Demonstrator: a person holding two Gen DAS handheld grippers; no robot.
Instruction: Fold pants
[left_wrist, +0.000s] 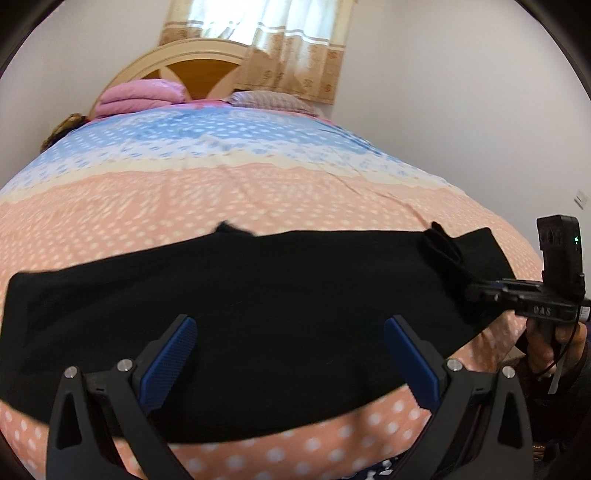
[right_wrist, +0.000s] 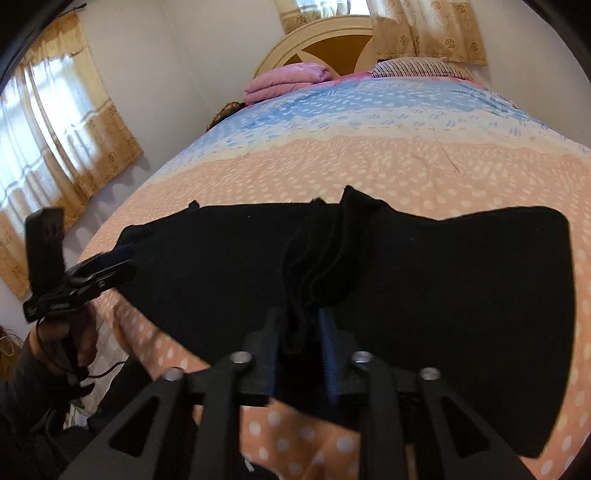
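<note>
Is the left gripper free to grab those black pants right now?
Probably yes. The left gripper hangs with its fingers wide apart and empty, right over the black pants, and nothing lies between them.

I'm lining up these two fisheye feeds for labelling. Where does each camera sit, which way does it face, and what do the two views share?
Left wrist view: sits on the left claw, facing down the bed toward the headboard; its blue-padded fingers stand wide apart over the black fabric pants; the right claw and its hand show at right.
Right wrist view: sits on the right claw, facing the same way, a bunched fold of pants between its fingers; the left claw and a dark sleeve show at left.
Shared: pants, the dotted peach-and-blue bedspread, the folded pink blanket.
</note>
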